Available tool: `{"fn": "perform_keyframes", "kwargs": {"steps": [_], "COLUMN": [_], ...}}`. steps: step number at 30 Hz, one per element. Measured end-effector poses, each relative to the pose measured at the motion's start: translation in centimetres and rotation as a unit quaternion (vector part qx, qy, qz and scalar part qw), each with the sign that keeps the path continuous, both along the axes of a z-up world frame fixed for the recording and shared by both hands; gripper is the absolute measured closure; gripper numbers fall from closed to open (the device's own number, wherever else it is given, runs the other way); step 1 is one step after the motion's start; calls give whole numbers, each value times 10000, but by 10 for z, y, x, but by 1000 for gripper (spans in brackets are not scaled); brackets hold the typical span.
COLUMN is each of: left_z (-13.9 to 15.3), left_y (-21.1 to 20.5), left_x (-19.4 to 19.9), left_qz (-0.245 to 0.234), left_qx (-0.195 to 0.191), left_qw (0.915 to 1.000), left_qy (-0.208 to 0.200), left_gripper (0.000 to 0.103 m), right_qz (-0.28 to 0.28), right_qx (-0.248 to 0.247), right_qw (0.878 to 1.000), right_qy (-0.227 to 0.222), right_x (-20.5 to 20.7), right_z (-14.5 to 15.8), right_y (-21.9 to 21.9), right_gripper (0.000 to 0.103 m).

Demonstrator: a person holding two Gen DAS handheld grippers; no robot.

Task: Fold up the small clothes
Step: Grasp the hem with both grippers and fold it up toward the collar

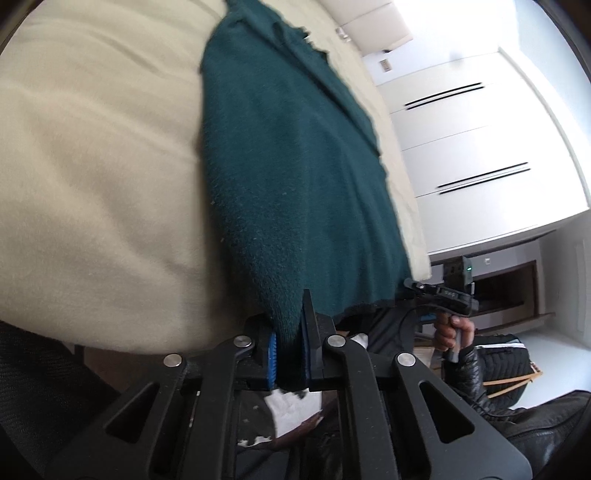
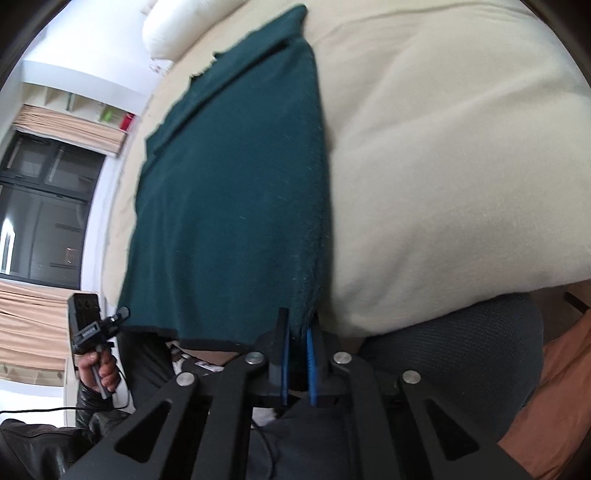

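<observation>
A dark green knitted garment (image 1: 288, 147) lies stretched over a cream bed cover (image 1: 92, 166). My left gripper (image 1: 288, 328) is shut on the garment's near left corner, cloth pinched between its blue pads. My right gripper (image 2: 297, 332) is shut on the garment (image 2: 229, 192) at its near right corner. Each gripper shows in the other's view, held in a hand: the right gripper (image 1: 417, 290) at the hem's far end, the left gripper (image 2: 120, 317) likewise. The near hem hangs taut between them, off the bed's edge.
White wardrobe doors (image 1: 480, 147) stand beyond the bed. A white pillow (image 2: 166, 29) lies at the bed's far end and a dark window (image 2: 48, 206) is behind. A dark mesh chair (image 2: 461, 350) is under the bed's edge. The person's black jacket (image 1: 517, 406) is close by.
</observation>
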State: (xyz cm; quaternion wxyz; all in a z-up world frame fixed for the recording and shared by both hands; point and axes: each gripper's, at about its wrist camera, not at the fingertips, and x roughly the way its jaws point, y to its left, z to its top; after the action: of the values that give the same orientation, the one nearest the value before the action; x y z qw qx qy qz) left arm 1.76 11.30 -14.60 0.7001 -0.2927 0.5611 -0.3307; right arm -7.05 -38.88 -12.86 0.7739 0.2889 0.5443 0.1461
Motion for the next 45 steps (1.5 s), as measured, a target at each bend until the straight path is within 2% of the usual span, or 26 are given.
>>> {"fn": "perform_keyframes", "kwargs": {"steps": [6,11,14,19,26,33,45], "left_z": [24,46,50,53,67,73,78], "left_y": [18,27,26,26,24,22,5], "left_x": [8,19,25,37,88,158,291], "left_qz": [419,621,644,798,1164,1425,1665], "left_qx": [-660,-1127,-1230,-1501,-1851,-1819,-1600], "left_qw": [9966,9905,9890,9845,9745,9714,9714], "left_qy": [-246,-478,-510,-441,-500,-546,-555], "left_gripper": [95,95,95,95,95,95,95], "right_qz": [-120,-300,-419,-545,-701,-802,-1336], "right_qx": [385,583,593,900,1246,1302,1284], "right_qw": [9956,9891,9887,9838,9759,9733,9674], "right_qy": [-840,-1315,-1315,-1452,-1646,-1712,-1726], "right_x": [-2,4,12,24,64,118,247], "right_z": [36,54,50,52,69,78,77], "right_y": [4,7,8,8,8,6,-23], "right_gripper": [95,95,95,95,95,95,95]}}
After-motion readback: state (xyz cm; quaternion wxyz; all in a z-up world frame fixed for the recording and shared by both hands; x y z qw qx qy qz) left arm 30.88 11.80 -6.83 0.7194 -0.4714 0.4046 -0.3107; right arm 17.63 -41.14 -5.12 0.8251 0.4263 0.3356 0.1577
